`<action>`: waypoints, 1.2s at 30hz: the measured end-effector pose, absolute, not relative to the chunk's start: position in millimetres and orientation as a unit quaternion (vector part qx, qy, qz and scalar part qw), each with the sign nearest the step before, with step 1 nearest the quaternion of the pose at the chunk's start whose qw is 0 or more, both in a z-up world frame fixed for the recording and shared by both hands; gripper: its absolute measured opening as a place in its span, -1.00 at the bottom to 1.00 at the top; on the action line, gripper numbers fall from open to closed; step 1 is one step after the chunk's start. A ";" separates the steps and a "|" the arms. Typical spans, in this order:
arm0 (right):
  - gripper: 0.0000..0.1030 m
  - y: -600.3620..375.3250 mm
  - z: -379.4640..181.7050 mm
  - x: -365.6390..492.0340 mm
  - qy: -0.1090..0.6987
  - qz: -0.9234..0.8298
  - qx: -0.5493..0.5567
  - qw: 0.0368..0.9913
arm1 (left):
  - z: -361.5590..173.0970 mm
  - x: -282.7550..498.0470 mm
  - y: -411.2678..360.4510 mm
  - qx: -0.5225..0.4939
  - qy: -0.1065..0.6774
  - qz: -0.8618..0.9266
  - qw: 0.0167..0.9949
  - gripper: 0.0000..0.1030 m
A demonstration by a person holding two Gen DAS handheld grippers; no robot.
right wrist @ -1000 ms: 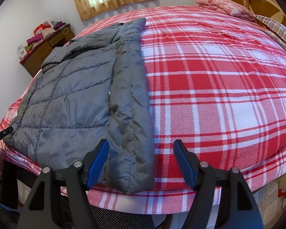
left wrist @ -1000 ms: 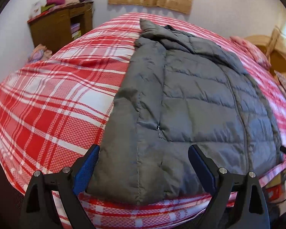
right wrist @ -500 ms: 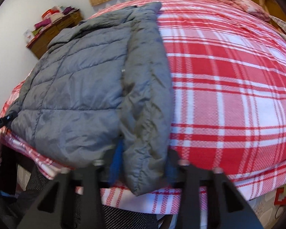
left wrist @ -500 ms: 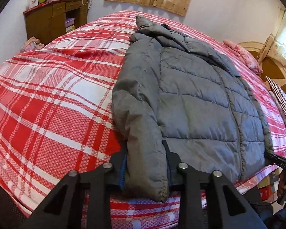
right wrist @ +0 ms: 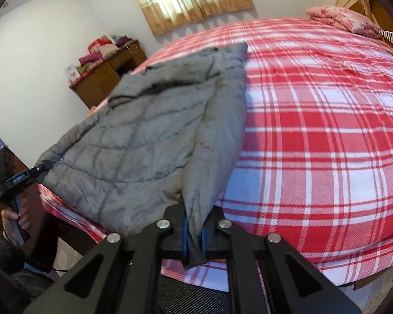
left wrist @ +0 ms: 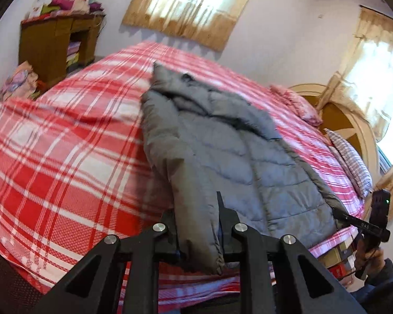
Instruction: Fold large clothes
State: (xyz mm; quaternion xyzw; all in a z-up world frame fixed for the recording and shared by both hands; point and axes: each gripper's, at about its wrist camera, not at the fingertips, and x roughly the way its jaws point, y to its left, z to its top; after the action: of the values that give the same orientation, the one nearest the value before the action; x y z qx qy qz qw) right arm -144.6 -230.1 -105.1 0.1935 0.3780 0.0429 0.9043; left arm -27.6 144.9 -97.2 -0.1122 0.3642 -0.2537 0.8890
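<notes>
I had my left gripper (left wrist: pixel 197 235) pinched on the near left corner of the grey puffer jacket (left wrist: pixel 235 157), its fingers squeezed against a thick fold of the hem so the fabric bulged out between them. My right gripper (right wrist: pixel 194 231) was clamped the same way on the jacket's (right wrist: pixel 154 130) other near corner, blue pads pressed tight on a narrow hanging strip of cloth. The near end of the jacket was lifted off the bed (left wrist: pixel 52 157) at both corners (the far end, with the collar, lay on the red-and-white plaid cover (right wrist: pixel 314 130)). From the left wrist view I could see my right gripper out at the far side of the hem, and from the right wrist view my left one, each gripped in a hand. A wooden cabinet (left wrist: pixel 52 44) with folded cloth piled on top stood against the wall beyond the bed, and a pink pillow (right wrist: pixel 340 21) lay by the headboard.
</notes>
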 end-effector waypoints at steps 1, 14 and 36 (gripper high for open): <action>-0.82 -229.9 -99.0 -148.7 0.370 0.049 0.195 0.907 | -88.6 -33.7 143.0 -0.109 0.357 -0.262 0.890 -0.65; -0.82 -246.0 0.7 -200.8 0.238 0.061 0.194 0.950 | 4.5 -81.0 154.9 -0.115 0.267 -0.305 0.907 -0.64; -0.82 -327.7 13.2 55.4 0.243 -0.004 0.235 0.941 | -6.9 201.1 119.4 -0.172 0.358 -0.143 0.906 -0.64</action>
State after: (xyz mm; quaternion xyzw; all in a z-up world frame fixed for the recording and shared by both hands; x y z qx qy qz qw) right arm 55.3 -327.7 13.2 0.2355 0.2432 -0.0040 0.9410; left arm 201.1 119.4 -6.9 -0.1720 0.3582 -0.1427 0.9065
